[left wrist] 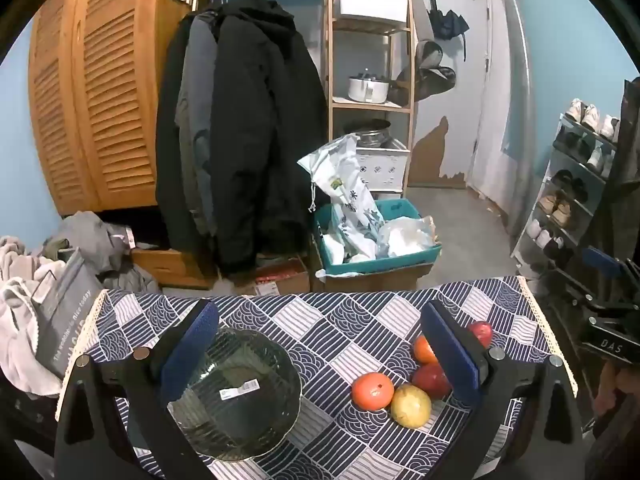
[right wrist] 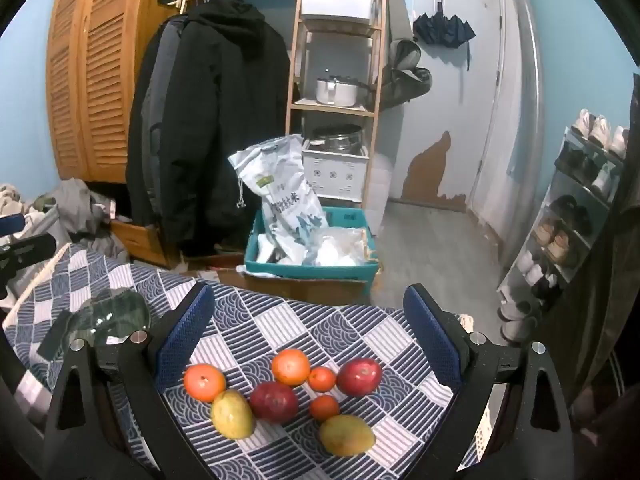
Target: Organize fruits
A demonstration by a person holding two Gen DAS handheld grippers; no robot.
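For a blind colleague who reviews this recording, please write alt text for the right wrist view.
The open right gripper hovers over eight loose fruits on a blue-and-white patterned tablecloth: two red apples, two oranges, two small tangerines and two yellow-green mangoes. An empty glass bowl sits far left; beyond are hanging coats.

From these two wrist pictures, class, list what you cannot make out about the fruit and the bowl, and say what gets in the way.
- Left wrist view: the fruit cannot be counted; the left gripper's right finger covers part of the pile.
- Left wrist view: the label in the glass bowl is too small to read.
- Right wrist view: the glass bowl is blurred at the picture's left, partly behind the right gripper's frame.
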